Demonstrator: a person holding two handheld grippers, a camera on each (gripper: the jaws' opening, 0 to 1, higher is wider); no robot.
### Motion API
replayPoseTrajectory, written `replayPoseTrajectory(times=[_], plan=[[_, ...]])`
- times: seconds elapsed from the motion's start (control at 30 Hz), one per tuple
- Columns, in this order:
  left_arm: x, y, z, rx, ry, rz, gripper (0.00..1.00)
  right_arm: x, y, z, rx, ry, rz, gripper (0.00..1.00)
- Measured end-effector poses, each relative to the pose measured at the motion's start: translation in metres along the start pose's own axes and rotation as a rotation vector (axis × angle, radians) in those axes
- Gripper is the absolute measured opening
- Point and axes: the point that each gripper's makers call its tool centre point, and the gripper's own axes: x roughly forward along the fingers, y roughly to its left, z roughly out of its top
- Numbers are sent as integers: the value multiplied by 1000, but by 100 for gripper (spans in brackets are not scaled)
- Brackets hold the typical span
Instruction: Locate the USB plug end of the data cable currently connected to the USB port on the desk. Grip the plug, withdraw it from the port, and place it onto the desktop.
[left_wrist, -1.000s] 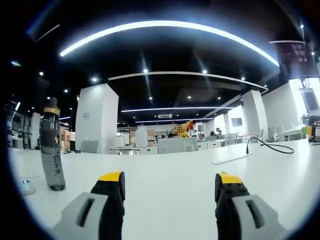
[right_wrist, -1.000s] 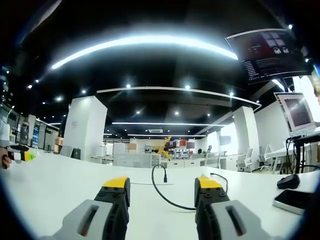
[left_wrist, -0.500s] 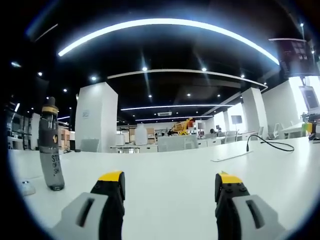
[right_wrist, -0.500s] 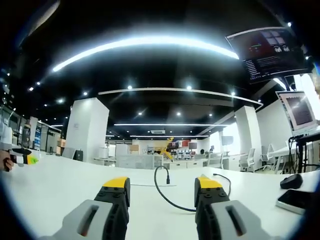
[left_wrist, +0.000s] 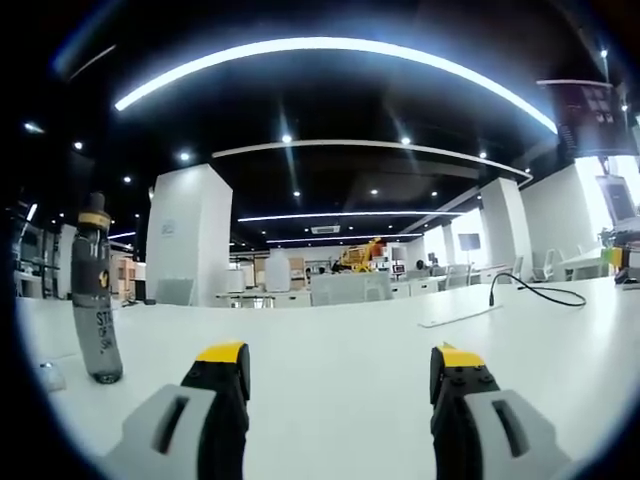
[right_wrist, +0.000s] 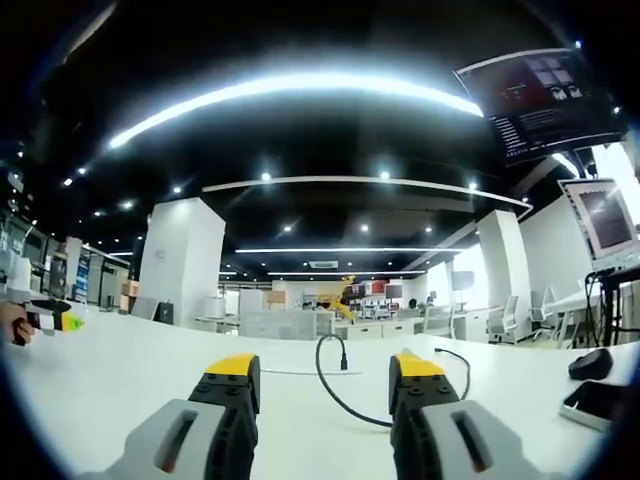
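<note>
Standing upright on the white desk (left_wrist: 330, 350), well to the left of the left jaw in the left gripper view, is a grey water bottle (left_wrist: 96, 290) with a yellow band near its cap. The left gripper (left_wrist: 340, 365) has its yellow-tipped jaws spread wide, with nothing between them but bare desktop. Far ahead and to the right of the right jaw, a flat pale strip (left_wrist: 462, 316) lies on the desk, and the black data cable (left_wrist: 530, 291) rises from its far end and loops off to the right.

In the right gripper view, far off to the left of the left jaw, a hand holds something yellow-green (right_wrist: 45, 318). The right gripper (right_wrist: 325, 372) is also wide open and holds nothing. Between and beyond its jaws the data cable (right_wrist: 335, 385) curves up off the desk (right_wrist: 140, 380), its plug end (right_wrist: 343, 359) standing upright at the desk surface; the port itself is too small to make out. To the right of the right jaw lie a dark mouse (right_wrist: 592, 362) and a phone (right_wrist: 597, 400).
</note>
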Motion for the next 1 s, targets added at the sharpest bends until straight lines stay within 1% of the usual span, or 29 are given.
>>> replayPoseTrajectory(times=[0.1, 0.17, 0.27, 0.4, 0.57, 0.63, 0.7, 0.77, 0.87, 0.97, 1.0], plan=[[1, -2, 2, 18, 1, -9, 74, 1, 1, 2, 2, 0, 11, 53], [2, -3, 3, 19, -3, -17, 74, 2, 2, 3, -4, 1, 19, 53], [3, -4, 5, 44, -1, -29, 73, 4, 2, 6, -25, 9, 33, 52], [6, -5, 12, 55, -9, -44, 73, 6, -1, 7, -38, 19, 40, 51], [13, -15, 18, 50, -19, -85, 73, 11, -2, 8, -45, 22, 54, 51], [16, -21, 18, 58, -14, -111, 73, 13, -3, 8, -48, 27, 58, 51], [20, -25, 20, 65, -15, -123, 73, 16, -4, 9, -46, 31, 63, 51], [24, -30, 25, 68, -31, -147, 73, 18, -6, 9, -45, 36, 67, 51], [30, -33, 31, 77, -44, -158, 72, 23, -10, 10, -42, 46, 73, 51], [38, -39, 45, 64, -99, -180, 72, 27, -12, 10, -38, 53, 80, 50], [41, -42, 47, 67, -106, -193, 72, 29, -12, 10, -38, 58, 84, 50]])
